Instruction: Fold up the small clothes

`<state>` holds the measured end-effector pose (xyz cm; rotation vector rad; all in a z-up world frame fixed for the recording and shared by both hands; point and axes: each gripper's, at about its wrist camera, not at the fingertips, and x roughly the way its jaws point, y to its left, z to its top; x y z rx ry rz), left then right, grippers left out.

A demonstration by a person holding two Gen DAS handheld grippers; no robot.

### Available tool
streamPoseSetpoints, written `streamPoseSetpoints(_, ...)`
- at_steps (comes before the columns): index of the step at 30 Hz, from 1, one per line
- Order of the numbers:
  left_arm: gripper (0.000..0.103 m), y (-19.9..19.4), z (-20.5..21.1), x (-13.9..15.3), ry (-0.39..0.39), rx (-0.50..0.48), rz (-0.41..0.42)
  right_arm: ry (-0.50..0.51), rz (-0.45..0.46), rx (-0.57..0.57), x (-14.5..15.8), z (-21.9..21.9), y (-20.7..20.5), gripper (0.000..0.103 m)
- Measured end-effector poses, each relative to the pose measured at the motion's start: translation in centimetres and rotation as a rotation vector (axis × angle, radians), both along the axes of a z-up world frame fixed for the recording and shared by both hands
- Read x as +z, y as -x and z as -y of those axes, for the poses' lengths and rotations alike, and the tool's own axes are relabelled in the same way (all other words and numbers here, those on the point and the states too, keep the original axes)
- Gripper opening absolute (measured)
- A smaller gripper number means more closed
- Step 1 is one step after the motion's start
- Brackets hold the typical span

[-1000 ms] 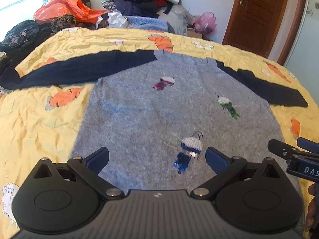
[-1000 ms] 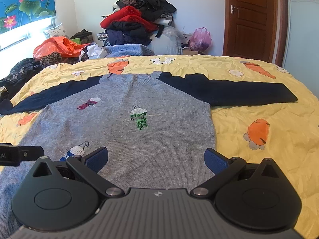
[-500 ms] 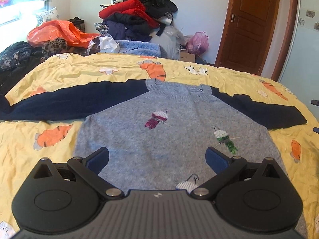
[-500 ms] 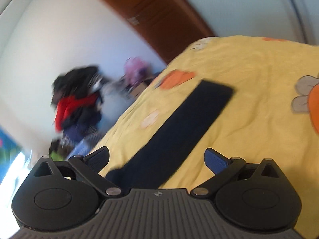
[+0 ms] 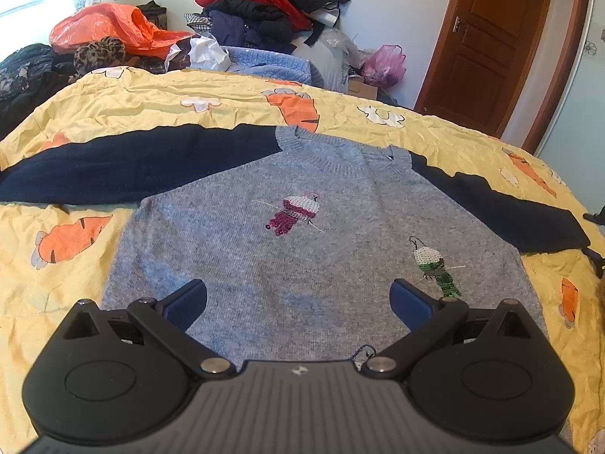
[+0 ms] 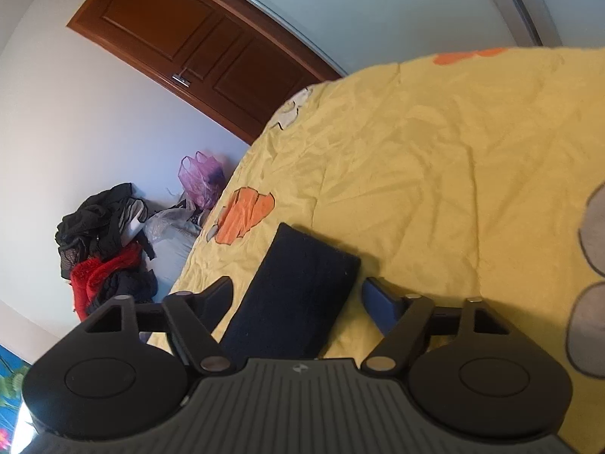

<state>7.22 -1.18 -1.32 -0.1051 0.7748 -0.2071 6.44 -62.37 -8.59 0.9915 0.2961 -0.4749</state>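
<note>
Swinging off the sweater's hem since a second ago, the right gripper (image 6: 297,291) now straddles the navy sleeve cuff (image 6: 302,272), jaws closing but not yet pinching. Left gripper (image 5: 298,299) hovers wide open, empty. Sweater (image 5: 302,249) lies flat on the bed (image 5: 113,106); no fold made yet.

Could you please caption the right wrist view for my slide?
Right tongs closing around the navy knitted sleeve's cuff on the yellow carrot-print bedsheet.

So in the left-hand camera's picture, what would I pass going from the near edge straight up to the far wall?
Left gripper → grey sweater with its purple sequin figure → yellow carrot-print bedspread → light blue knit → pile of red and dark clothes.
</note>
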Motion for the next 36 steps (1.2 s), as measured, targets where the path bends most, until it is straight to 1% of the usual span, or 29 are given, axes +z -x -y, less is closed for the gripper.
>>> streamPoseSetpoints(2, 0.103, -0.2, -0.3, 0.1, 0.017, 0.001, 0.001, 0.014, -0.048, 0.013, -0.1, 0.1, -0.5, 0.028)
streamPoseSetpoints(3, 0.103, -0.3, -0.4, 0.2, 0.026, 0.001, 0.009, 0.031, -0.070, 0.021, -0.2, -0.1, -1.1, 0.019)
streamPoseSetpoints(4, 0.103, -0.3, -0.5, 0.3, 0.033, 0.003, 0.017, 0.057, -0.076, 0.023, 0.1, -0.5, -0.9, 0.017)
streamPoseSetpoints(5, 0.103, -0.4, -0.7, 0.4, 0.038, 0.007, 0.025, 0.082, -0.075, 0.026, 0.5, -1.1, -0.9, 0.017)
streamPoseSetpoints(7, 0.103, -0.6, -1.2, 0.7, 0.051, 0.016, 0.044, 0.112, -0.025, 0.053, 1.7, -2.9, -0.9, 0.017)
streamPoseSetpoints(9, 0.103, -0.9, -1.9, 1.1, 0.072, 0.025, 0.067, 0.168, 0.022, 0.114, 3.6, -5.8, -1.1, 0.017)
streamPoseSetpoints(13, 0.103, -1.7, -3.2, 1.6, 0.105, 0.054, 0.095, 0.253, 0.123, 0.345, 7.3, -14.9, -2.0, 0.017)
streamPoseSetpoints(16, 0.103, -1.7, -4.1, 1.9, 0.127, 0.074, 0.114, 0.259, 0.167, 0.552, 8.3, -23.0, -3.6, 0.017)
streamPoseSetpoints(19, 0.103, -1.2, -5.2, 2.1, 0.144, 0.094, 0.129, 0.199, 0.165, 0.718, 7.3, -30.7, -5.6, 0.017)
streamPoseSetpoints(20, 0.103, -1.1, -5.7, 2.1, 0.150, 0.100, 0.129, 0.190, 0.149, 0.758, 6.7, -33.2, -6.3, 0.017)
streamPoseSetpoints(22, 0.103, -0.9, -6.6, 2.2, 0.174, 0.110, 0.123, 0.204, 0.101, 0.805, 5.6, -37.8, -6.9, 0.018)
streamPoseSetpoints(24, 0.103, -1.0, -7.4, 2.2, 0.210, 0.113, 0.114, 0.230, 0.026, 0.828, 4.5, -41.2, -7.0, 0.027)
streamPoseSetpoints(25, 0.103, -1.2, -7.8, 2.3, 0.230, 0.111, 0.105, 0.230, -0.003, 0.831, 4.1, -41.9, -6.9, 0.042)
streamPoseSetpoints(26, 0.103, -1.3, -8.0, 2.4, 0.243, 0.108, 0.102, 0.218, -0.007, 0.821, 3.9, -42.1, -6.3, 0.052)
streamPoseSetpoints(28, 0.103, -1.7, -8.0, 2.4, 0.271, 0.079, 0.105, 0.170, 0.039, 0.815, 3.5, -40.4, -4.3, 0.052)
streamPoseSetpoints(30, 0.103, -2.4, -7.5, 2.1, 0.313, 0.036, 0.091, 0.139, 0.042, 0.779, 3.0, -37.6, -1.9, 0.052)
streamPoseSetpoints(32, 0.103, -3.7, -6.6, 1.2, 0.401, -0.017, 0.039, 0.145, 0.035, 0.735, 2.5, -35.6, 0.0, 0.052)
streamPoseSetpoints(33, 0.103, -4.5, -6.0, 0.6, 0.458, -0.043, 0.001, 0.145, 0.030, 0.715, 2.1, -34.7, 1.0, 0.052)
streamPoseSetpoints(35, 0.103, -6.1, -4.6, -0.7, 0.556, -0.085, -0.066, 0.130, 0.009, 0.683, 1.0, -33.2, 1.4, 0.052)
streamPoseSetpoints(36, 0.103, -6.9, -3.9, -1.3, 0.584, -0.092, -0.089, 0.125, -0.002, 0.676, 0.6, -32.8, 1.8, 0.052)
